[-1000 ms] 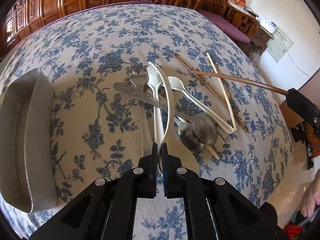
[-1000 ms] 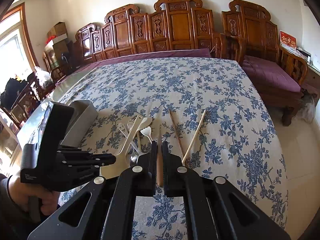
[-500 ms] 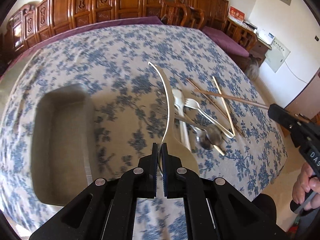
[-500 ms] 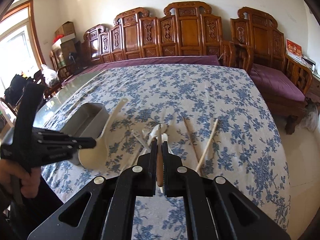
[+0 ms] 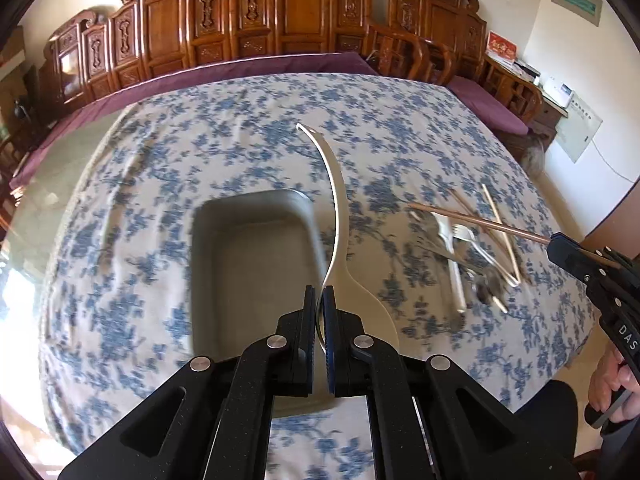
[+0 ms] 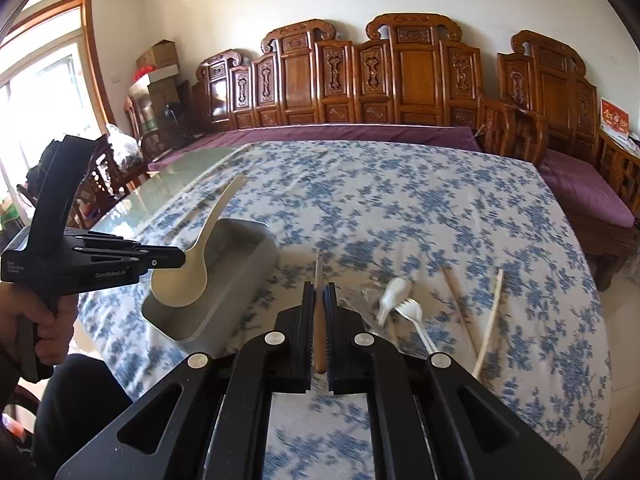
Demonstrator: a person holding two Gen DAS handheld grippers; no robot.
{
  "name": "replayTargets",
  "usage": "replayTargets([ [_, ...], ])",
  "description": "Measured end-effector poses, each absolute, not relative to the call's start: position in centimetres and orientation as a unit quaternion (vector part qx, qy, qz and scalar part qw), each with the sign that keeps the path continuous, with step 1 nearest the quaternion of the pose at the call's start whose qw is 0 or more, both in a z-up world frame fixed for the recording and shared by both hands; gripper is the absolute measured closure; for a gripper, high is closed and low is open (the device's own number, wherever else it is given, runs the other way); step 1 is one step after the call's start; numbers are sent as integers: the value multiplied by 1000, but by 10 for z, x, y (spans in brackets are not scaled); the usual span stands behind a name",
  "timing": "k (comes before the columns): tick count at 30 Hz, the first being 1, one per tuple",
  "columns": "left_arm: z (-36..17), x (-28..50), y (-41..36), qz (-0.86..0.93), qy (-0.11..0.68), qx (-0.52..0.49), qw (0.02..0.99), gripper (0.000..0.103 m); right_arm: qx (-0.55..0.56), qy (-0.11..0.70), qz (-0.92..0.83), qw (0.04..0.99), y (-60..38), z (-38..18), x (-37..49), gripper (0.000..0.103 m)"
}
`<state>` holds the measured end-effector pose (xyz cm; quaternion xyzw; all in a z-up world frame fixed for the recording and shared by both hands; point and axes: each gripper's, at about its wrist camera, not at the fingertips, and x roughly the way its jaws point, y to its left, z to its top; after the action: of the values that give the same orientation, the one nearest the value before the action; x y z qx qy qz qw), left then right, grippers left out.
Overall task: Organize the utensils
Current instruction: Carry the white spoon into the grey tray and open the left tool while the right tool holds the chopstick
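Your left gripper (image 5: pixel 319 300) is clamped on the rice paddle (image 5: pixel 337 216), holding it over the metal tray (image 5: pixel 256 256). Your right gripper (image 6: pixel 319 296) is clamped on a brown chopstick (image 6: pixel 319 312), above the table's near edge.

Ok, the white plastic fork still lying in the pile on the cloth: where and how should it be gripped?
Judging from the right wrist view, take the white plastic fork by the middle of its handle, coming straight down from above with the fingers across its width. It lies flat on the tablecloth, tines pointing away, and the white spoon crowds the head end, so mid-handle looks like the most open place to close on.
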<state>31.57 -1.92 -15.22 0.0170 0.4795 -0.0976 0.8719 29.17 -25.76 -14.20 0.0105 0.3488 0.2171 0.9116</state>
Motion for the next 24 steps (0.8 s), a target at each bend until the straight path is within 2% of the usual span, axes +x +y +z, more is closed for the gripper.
replayTargets([
  [6, -159, 320, 4, -88, 489, 28, 867, 100, 23, 345, 232, 909, -232, -134, 294, 97],
  [15, -206, 334, 21, -73, 532, 24, 843, 100, 15, 350, 242, 905, -202, -135, 292, 97],
  [24, -229, 349, 25, -71, 552, 25, 830, 100, 15, 354, 242, 903, -186, -137, 295, 97],
])
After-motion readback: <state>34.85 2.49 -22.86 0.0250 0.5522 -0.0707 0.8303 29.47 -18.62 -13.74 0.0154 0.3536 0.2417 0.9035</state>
